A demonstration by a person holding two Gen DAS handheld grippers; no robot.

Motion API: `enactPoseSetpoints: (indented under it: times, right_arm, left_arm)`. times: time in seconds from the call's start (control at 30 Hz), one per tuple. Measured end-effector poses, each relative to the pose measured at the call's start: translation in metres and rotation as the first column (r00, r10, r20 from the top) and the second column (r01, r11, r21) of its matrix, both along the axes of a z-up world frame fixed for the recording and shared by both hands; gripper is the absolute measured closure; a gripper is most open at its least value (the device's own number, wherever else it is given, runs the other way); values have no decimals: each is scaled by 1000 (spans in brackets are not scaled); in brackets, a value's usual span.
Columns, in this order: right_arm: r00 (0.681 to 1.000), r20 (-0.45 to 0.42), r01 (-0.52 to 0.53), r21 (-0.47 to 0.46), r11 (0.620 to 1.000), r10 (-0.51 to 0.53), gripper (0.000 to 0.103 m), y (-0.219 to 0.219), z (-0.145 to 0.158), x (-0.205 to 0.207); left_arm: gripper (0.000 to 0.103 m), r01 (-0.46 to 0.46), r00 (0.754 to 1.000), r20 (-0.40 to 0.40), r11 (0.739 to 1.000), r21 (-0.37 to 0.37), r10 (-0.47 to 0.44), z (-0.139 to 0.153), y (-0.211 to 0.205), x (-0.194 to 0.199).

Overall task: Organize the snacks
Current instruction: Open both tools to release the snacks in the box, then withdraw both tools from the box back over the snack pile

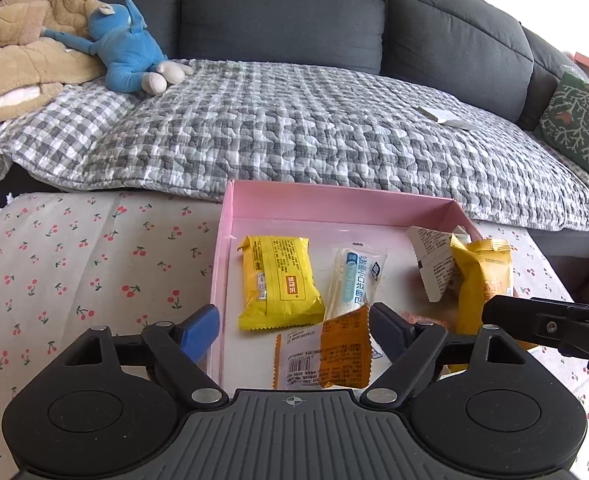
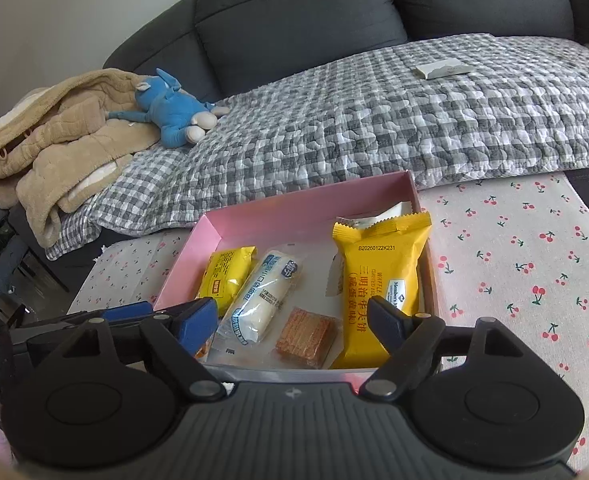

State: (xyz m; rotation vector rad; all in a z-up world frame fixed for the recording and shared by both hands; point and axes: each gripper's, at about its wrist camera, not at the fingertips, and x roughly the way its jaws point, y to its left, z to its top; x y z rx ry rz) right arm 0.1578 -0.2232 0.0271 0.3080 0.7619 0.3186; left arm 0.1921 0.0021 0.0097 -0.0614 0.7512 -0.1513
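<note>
Left gripper [image 1: 292, 330] spread wide and empty over the shallow pink cardboard box [image 1: 334, 204], orange-and-clear wafer packet [image 1: 324, 360] lying between its fingers untouched, yellow foil snack pack [image 1: 278, 282] just ahead-left, right gripper [image 2: 292, 326] likewise released, tall yellow waffle packet [image 2: 378, 280] beside its right finger, cherry-print tablecloth [image 2: 514, 260] rightward.

I get soft, even daylight on both feeds, brightest at the far right edge of the left view. Shadows are faint. Fisheye bends the sofa [image 1: 282, 16] at the rim; corners vignette black. Focus is sharp.
</note>
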Motion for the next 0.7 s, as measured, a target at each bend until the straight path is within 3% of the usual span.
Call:
enactPoseSetpoints:
  times: [0.23,0.47,0.7]
  right_arm:
    - [1000,5,16,5,1000,-16,13,-13,8,-19]
    - [1000,-1,19,-55,998,-19,11,-17,4,-36]
    - [999,-17,32,-51,998,-32,11,-19,0,-44]
  left_arm:
    - [8,17,999,31,999,27,-18,9,4,-26]
    - [6,15,999,48,1000,8,-16,15,12,-54]
    - [6,23,999,43,999,25,-24,18,14,-77]
